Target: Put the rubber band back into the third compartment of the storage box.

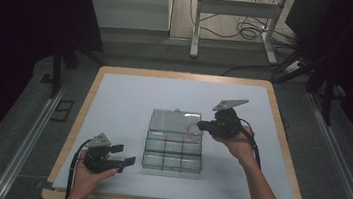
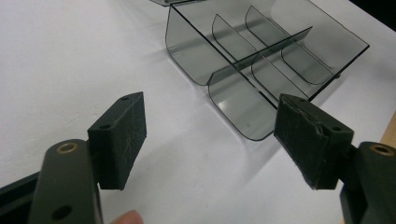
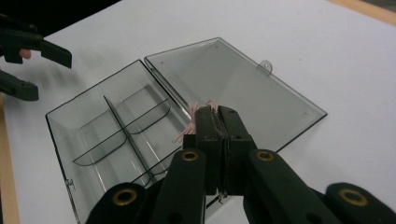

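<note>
Tabletop (image 1: pixel 124 98): white sheet on a wood-edged board, taking up the middle of the high view, dark floor all around it
Clear box (image 1: pixel 172 155): there it sits, centre of the frame in the high view, a smoky transparent case with its base split by dividers into small compartments; in the left gripper view (image 2: pixel 261 60) it lies in the upper right, compartments looking bare
Lid (image 1: pixel 175 123): swung fully open and lying flat on the tabletop behind the base, towards the top of the frame; in the right gripper view (image 3: pixel 233 88) it spreads right of centre with a small round tab on its far edge
Left tool (image 1: pixel 122 156): lower left of the high view, held in the person's left hand (image 1: pixel 86 172), just left of the box and not touching it; jaws stand wide apart, and in the left gripper view (image 2: pixel 210 140) there is bare white tabletop between the pads
Right tool (image 1: pixel 201 126): right of centre in the high view, at the right edge of the lid, gripped by the right hand (image 1: pixel 235 144); in the right gripper view (image 3: pixel 217 116) the jaws are pressed together
Pink threads (image 3: pixel 192 122): thin pale pink strands pinched between the right tool's pads, frayed ends poking out above the box; what they are exactly, hard to tell
</note>
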Tool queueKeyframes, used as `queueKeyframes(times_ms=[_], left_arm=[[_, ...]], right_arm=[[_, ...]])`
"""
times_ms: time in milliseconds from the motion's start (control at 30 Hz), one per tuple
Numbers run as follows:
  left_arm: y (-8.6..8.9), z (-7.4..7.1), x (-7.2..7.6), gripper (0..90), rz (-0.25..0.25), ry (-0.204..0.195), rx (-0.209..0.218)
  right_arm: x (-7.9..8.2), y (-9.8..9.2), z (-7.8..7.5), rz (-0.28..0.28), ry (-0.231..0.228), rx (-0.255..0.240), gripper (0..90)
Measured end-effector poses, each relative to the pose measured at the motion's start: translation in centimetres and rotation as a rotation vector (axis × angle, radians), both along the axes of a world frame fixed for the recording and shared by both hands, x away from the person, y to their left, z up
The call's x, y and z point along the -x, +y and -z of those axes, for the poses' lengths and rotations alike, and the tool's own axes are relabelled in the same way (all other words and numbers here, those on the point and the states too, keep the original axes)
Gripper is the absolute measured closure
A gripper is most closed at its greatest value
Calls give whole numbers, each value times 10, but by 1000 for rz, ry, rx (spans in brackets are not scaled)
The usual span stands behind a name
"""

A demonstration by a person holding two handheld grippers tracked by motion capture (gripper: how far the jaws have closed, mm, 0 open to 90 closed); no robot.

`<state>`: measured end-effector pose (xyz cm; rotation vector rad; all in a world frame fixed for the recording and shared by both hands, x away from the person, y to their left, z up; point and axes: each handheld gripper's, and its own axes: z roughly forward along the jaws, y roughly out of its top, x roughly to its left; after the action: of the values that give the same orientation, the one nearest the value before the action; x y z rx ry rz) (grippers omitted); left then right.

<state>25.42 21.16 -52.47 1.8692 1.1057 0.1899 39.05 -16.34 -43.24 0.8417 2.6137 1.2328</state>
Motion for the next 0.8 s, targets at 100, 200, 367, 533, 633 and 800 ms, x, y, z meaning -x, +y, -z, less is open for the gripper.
queueKeyframes(times_ms=[100, 200, 367, 533, 633, 800], left_arm=[[-1, 1, -1, 258, 4, -1, -4], [-1, 1, 0, 258, 3, -1, -3], [-1, 1, 0, 258, 4, 0, -4], [-1, 1, 0, 258, 6, 3, -4], [-1, 1, -1, 258, 4, 3, -4], [-1, 1, -1, 256, 3, 2, -4]], right_arm=[[1, 3, 5, -7, 6, 7, 863], [1, 4, 9, -15, 9, 10, 863], [3, 6, 16, -19, 23, 17, 863], [4, 7, 23, -17, 34, 28, 863], [5, 7, 24, -20, 33, 31, 862], [6, 9, 31, -18, 38, 48, 856]])
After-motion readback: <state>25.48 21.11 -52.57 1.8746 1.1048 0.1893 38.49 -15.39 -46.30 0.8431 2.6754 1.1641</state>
